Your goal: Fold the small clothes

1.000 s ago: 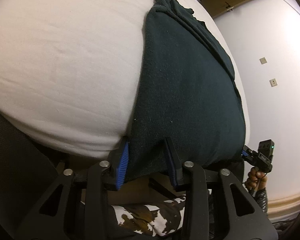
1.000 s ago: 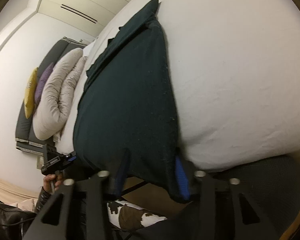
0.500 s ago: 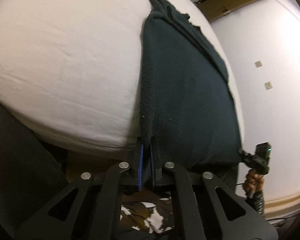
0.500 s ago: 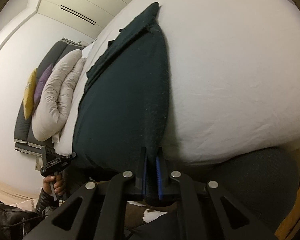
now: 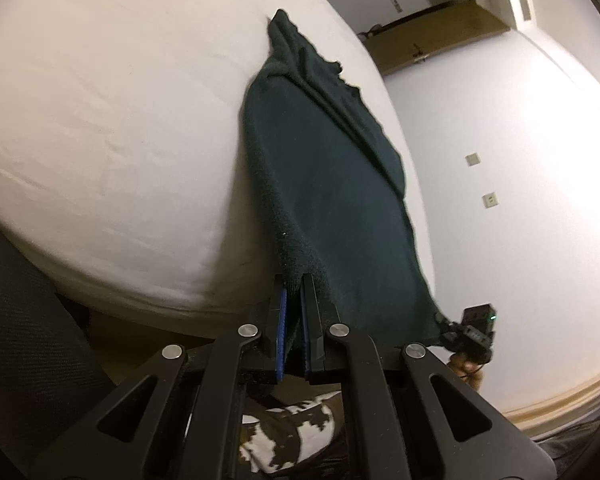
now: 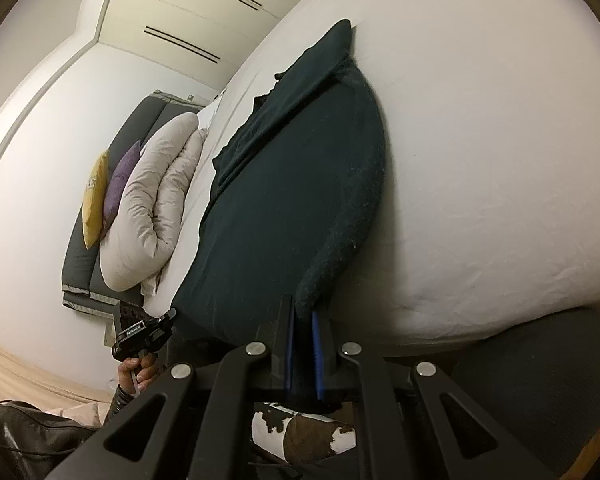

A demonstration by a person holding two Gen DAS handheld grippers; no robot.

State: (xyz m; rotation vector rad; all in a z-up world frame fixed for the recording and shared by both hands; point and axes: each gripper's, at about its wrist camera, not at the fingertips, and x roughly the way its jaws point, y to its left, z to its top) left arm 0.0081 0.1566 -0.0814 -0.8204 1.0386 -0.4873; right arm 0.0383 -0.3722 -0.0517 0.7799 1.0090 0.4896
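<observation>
i have the left gripper [image 5: 293, 284] and right gripper [image 6: 302, 308] pinched tight on the dark green garment [image 5: 332, 184] near corners; next i'd lift both evenly and fold across the bed [image 5: 100, 120].

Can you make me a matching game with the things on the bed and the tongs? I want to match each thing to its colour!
Things:
1. garment
2. bed sheet
3. front cushion
4. pads of the right tongs

Colours:
A. blue
B. white
C. dark green
D. yellow

Pairs: 1-C, 2-B, 3-D, 4-A
</observation>
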